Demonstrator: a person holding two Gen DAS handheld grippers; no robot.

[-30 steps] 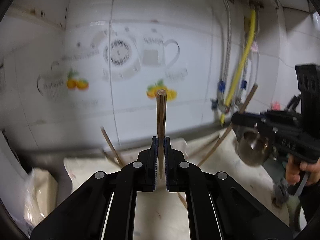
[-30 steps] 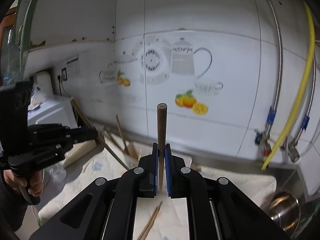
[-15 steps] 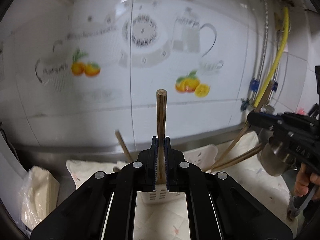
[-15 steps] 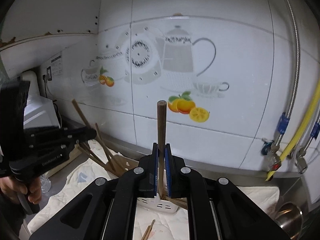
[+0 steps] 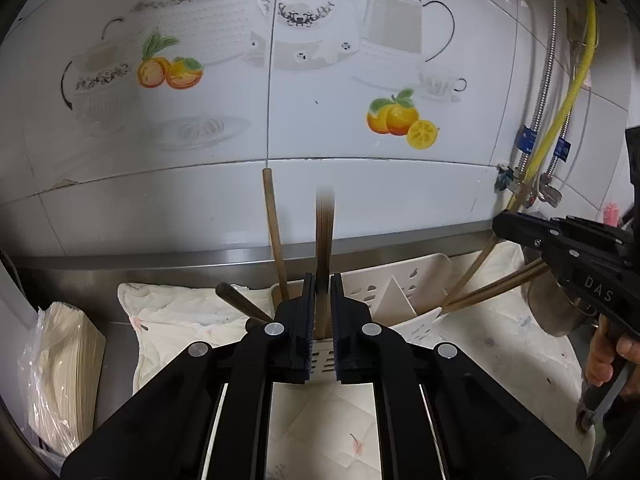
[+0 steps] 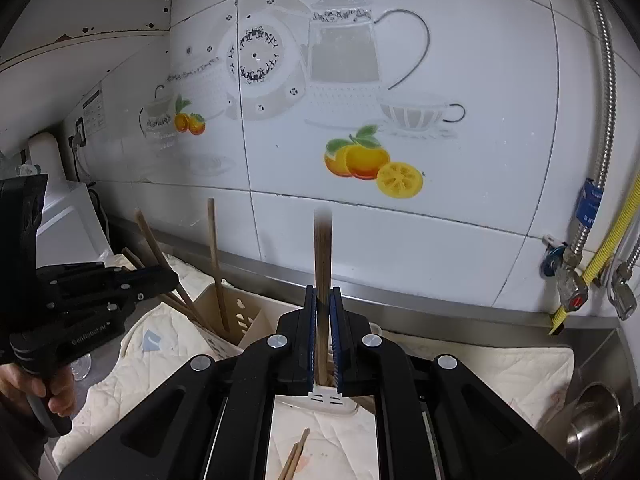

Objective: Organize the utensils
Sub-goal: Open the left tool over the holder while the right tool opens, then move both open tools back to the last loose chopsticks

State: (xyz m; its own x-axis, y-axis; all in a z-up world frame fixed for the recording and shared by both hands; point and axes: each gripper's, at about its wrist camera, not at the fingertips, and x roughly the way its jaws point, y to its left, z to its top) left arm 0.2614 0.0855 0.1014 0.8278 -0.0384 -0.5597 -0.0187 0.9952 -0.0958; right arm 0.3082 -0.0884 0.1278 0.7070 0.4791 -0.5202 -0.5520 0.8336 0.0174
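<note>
A white slotted utensil holder (image 5: 404, 288) stands on a quilted cloth against the tiled wall, with several wooden chopsticks (image 5: 276, 240) leaning in its compartments. My left gripper (image 5: 322, 320) has its jaws slightly apart around an upright, motion-blurred chopstick (image 5: 324, 240) that drops into the holder. My right gripper (image 6: 323, 340) stands over the holder's other end (image 6: 224, 320), jaws slightly apart around a second blurred chopstick (image 6: 322, 272). Each gripper shows at the edge of the other's view.
Two loose chopsticks (image 6: 294, 460) lie on the cloth (image 6: 152, 360) below my right gripper. A steel pot (image 6: 596, 420) sits at the right. Hoses and valves (image 6: 576, 288) hang on the right wall. A plastic-wrapped stack (image 5: 60, 368) sits at the left.
Both grippers moved down and closer to the holder. Their jaws parted and the two chopsticks are sliding down, blurred, into the holder.
</note>
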